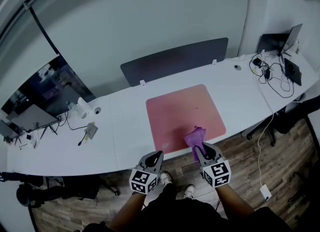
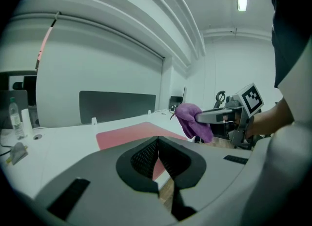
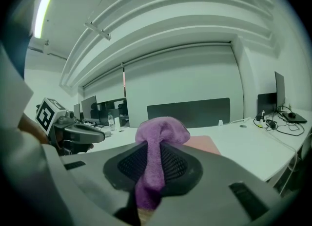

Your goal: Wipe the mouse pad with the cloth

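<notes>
A pink mouse pad [image 1: 184, 116] lies flat on the white desk [image 1: 120, 126], in front of me. My right gripper [image 1: 198, 148] is shut on a purple cloth [image 1: 194, 137], held just above the pad's near edge. In the right gripper view the cloth [image 3: 155, 156] bulges out from between the jaws. My left gripper [image 1: 158, 154] hovers at the desk's front edge, left of the cloth, jaws closed together with nothing between them. From the left gripper view the pad [image 2: 131, 133] shows ahead and the cloth [image 2: 192, 120] hangs at the right.
A dark divider panel [image 1: 175, 60] stands behind the pad. A water bottle [image 1: 76, 109] and small items sit at the left with monitors [image 1: 30, 118]. A laptop [image 1: 292, 38] and tangled cables [image 1: 272, 76] lie at the right. Office chairs stand below the desk's right side.
</notes>
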Motion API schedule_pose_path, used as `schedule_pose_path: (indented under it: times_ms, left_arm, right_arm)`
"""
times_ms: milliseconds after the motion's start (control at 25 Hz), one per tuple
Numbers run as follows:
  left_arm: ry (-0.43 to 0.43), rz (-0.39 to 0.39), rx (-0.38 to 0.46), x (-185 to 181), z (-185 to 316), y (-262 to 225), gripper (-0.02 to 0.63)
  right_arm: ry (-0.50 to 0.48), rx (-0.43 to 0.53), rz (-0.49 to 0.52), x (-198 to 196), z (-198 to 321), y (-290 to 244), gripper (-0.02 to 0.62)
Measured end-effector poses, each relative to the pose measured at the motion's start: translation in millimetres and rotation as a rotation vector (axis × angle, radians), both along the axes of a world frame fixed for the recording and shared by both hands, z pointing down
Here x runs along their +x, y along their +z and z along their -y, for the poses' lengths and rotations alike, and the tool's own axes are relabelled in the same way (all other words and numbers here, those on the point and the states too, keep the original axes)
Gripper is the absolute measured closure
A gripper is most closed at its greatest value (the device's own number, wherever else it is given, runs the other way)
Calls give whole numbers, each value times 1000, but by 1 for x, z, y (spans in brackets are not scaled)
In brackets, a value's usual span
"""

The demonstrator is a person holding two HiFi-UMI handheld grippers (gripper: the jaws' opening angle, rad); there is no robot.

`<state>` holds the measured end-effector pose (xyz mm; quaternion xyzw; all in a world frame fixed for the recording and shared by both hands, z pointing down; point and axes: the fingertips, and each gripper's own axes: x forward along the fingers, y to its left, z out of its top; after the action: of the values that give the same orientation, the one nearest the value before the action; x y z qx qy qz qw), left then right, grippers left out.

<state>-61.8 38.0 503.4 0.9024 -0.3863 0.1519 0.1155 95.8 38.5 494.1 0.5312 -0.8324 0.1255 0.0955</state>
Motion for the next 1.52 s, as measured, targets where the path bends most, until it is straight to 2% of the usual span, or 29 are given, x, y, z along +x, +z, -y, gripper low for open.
schedule_pose_path:
  times_ms: [440,640,920,1200,1360,1520]
  left_arm:
    - [-16,-25,10,-36,87,1,584]
    - [-27,-46,3,-57,118,6,584]
    - [-48,-61,12,-88,146,10,584]
    - [-118,-57,-8,-115,166,21,584]
    - [-170,-45,-48,-125,175,33,584]
    - [-187,-95,-77,-125,178,38,584]
  right_arm:
    - [4,3,-44,-28,78,-9,518]
    - [-4,-4,-59,-53,113,-4,518]
    - [-14,-19,-93,-83,148,7,518]
    - [-52,-49,-103,-100,180,28,518]
    - [-73,-56,-63,-110,209,36,518]
    - [-93,-66,-36,-115,231,47,518]
